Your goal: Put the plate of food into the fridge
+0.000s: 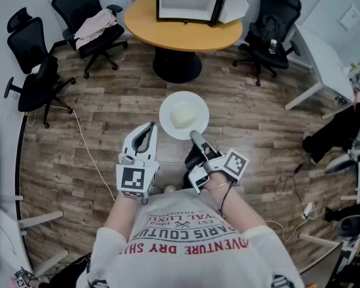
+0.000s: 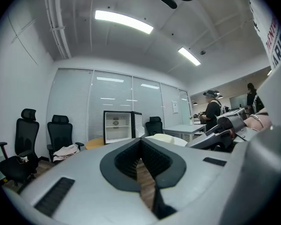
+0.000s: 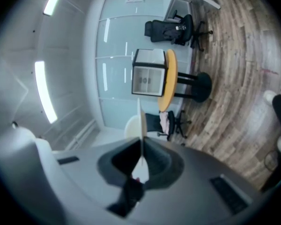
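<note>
A white plate (image 1: 183,116) with a pale mound of food on it is held out level in front of me. My right gripper (image 1: 195,135) is shut on its near rim. In the right gripper view the plate (image 3: 140,121) shows edge-on between the jaws. My left gripper (image 1: 150,128) hangs just left of the plate, shut with nothing in it, its tips (image 2: 140,142) touching. The small fridge (image 1: 186,2) stands on a round orange table (image 1: 183,32) ahead, its door swung open to the right. It also shows as a fridge (image 2: 117,125) in the left gripper view.
Black office chairs (image 1: 87,20) stand left of the table, one with clothes on it, and another chair (image 1: 270,32) stands to the right. A white desk (image 1: 324,59) and a seated person's legs (image 1: 333,134) are at the right. Cables (image 1: 87,155) trail over the wooden floor.
</note>
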Demonstrator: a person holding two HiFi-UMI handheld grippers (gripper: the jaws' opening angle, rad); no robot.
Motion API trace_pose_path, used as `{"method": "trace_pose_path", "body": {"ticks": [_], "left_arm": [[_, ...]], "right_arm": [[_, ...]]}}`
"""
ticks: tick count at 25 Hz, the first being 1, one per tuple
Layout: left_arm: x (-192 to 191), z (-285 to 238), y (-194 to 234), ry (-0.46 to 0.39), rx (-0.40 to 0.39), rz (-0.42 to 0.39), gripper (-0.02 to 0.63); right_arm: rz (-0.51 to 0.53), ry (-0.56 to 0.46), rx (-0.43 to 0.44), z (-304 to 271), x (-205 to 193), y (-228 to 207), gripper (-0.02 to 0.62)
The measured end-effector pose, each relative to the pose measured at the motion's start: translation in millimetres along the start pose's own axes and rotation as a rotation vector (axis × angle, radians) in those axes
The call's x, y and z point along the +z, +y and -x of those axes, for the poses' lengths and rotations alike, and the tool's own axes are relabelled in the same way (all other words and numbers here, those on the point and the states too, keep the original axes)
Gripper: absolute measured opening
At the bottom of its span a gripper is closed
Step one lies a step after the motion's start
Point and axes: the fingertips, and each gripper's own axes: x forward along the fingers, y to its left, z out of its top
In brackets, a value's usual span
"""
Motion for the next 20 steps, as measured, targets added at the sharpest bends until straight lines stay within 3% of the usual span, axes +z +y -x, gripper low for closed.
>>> {"method": "trace_pose_path", "body": {"ticks": [10,20], "left_arm": [[-15.5,-60.6,31.3,0.039,0.076,0.001,0.034],[-4.2,-188.2,56.1,0.047,0.148,-0.009,0.034]], "right_arm": [[-0.043,0.061,0.002,-66.7,48.1,-12.9,0.04],[-0.065,0.125,0.014,-155.1,158.5,-5.7,0.04]]}}
